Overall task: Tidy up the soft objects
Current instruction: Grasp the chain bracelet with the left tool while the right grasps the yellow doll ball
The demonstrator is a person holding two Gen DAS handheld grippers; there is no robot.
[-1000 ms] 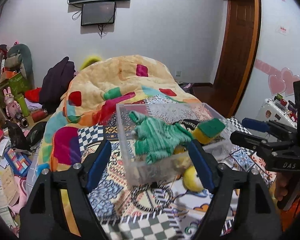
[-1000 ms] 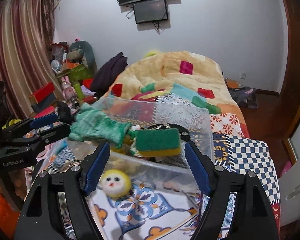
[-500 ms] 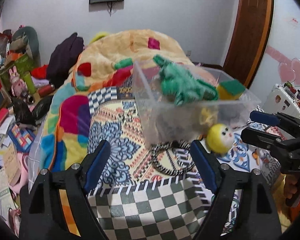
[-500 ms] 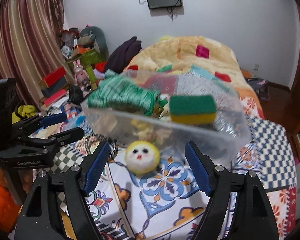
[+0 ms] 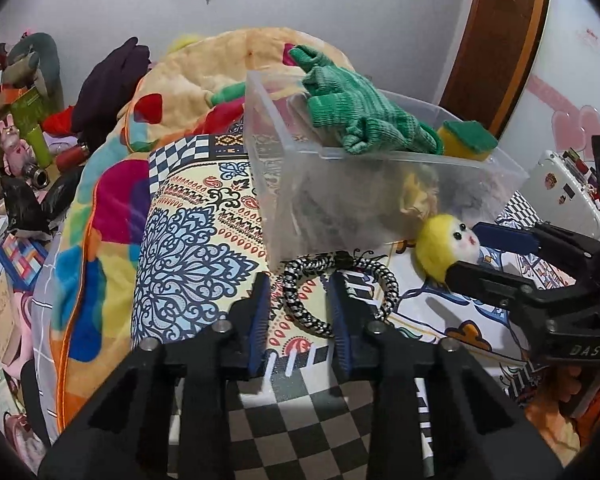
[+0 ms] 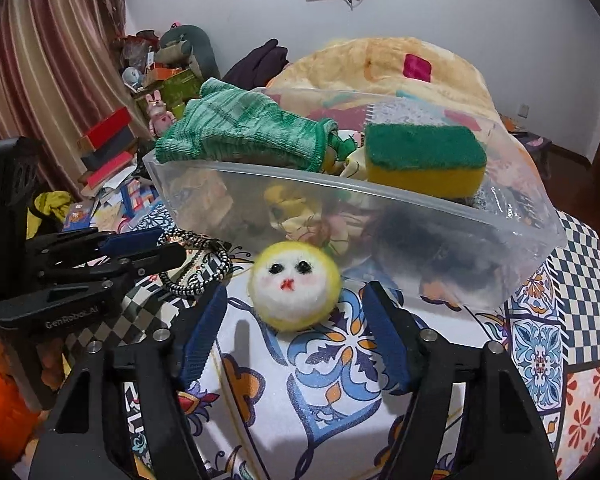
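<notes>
**Tech A:** Since one second ago, both grippers have dropped and advanced. The left gripper [image 5: 298,306] has narrowed its jaws from wide to a small gap around one side of the cord ring [image 5: 336,292]. The right gripper [image 6: 294,330] has also narrowed and now brackets the ball [image 6: 295,285].

**Tech B:** Confirm finger state.

**Tech A:** Left: part closed, pads on either side of the ring's near-left arc; contact cannot be told. Right: part closed, pads just beside the ball, a gap visible on both sides. Nothing is held.

**Tech B:** Locate the work items.

**Tech A:** Ball and ring lie on the bedspread [image 6: 340,380], just in front of the bin [image 6: 380,216]. The bin holds a glove [image 6: 244,132] and a sponge [image 6: 424,158], both heaped at or above the rim.

**Tech B:** Failure modes?

**Tech A:** Three, as judgement.
1. The ball is round and soft; an off-centre squeeze could squirt it forward against the bin wall.
2. The ring is thin and limp; the pads may close past it, pinch bedspread, or lift only one sagging side.
3. The bin is heaped; adding items could knock the glove or sponge off.
</notes>
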